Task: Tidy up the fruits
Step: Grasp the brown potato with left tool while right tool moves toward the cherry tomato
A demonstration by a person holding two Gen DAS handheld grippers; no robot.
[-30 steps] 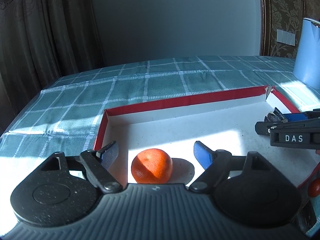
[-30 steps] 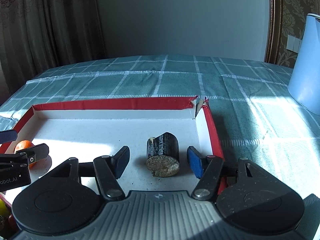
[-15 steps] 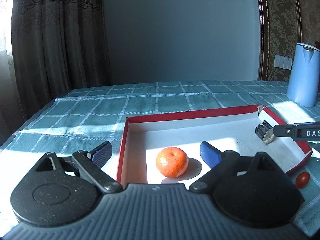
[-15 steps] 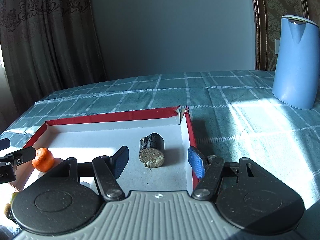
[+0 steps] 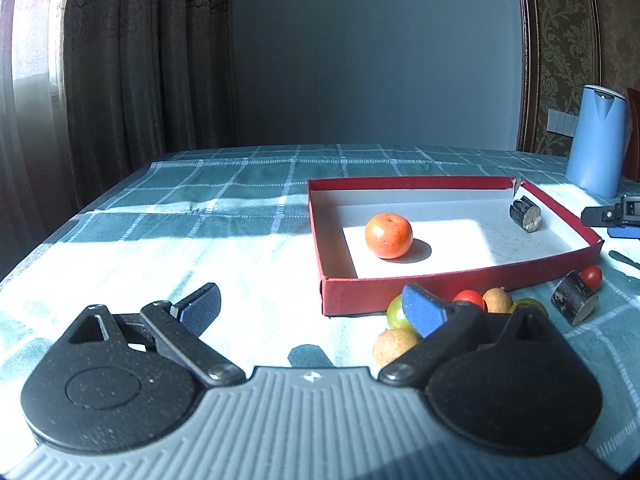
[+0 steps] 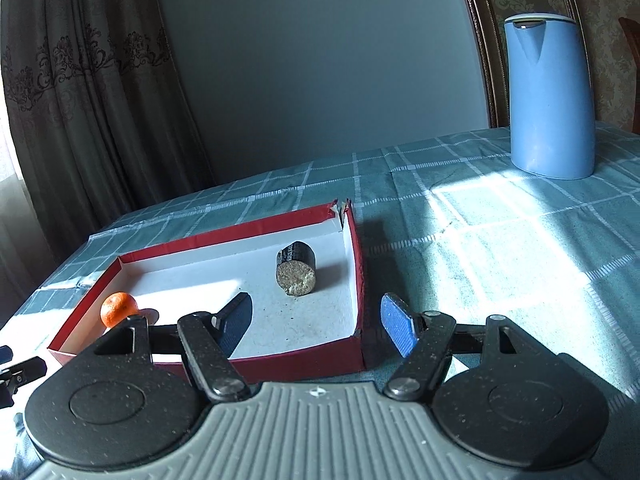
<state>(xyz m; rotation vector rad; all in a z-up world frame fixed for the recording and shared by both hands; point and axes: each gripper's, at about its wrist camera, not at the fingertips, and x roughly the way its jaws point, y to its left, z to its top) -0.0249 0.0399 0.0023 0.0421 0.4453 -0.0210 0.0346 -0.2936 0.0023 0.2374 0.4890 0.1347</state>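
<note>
A red box [image 5: 456,286] with a white floor lies on the checked tablecloth. An orange [image 5: 388,236] and a dark cylinder piece [image 5: 525,214] sit inside it; both also show in the right wrist view, the orange [image 6: 118,309] and the cylinder [image 6: 296,273]. Loose fruits lie before the box's front wall: a green one [image 5: 396,312], a red tomato [image 5: 469,297], brown ones [image 5: 394,346], another tomato [image 5: 591,276], and a second dark cylinder [image 5: 574,303]. My left gripper [image 5: 310,308] is open and empty, near of the box. My right gripper [image 6: 316,322] is open and empty over the box's front right corner [image 6: 358,344].
A blue kettle [image 6: 548,96] stands at the far right of the table; it also shows in the left wrist view [image 5: 598,140]. Curtains hang at the left. The table's left edge [image 5: 48,236] is close to the sunlit cloth.
Both grippers have pulled back and up from the box, leaving the orange and the cylinder lying inside. The loose fruits in front of the box have come into the left view.
</note>
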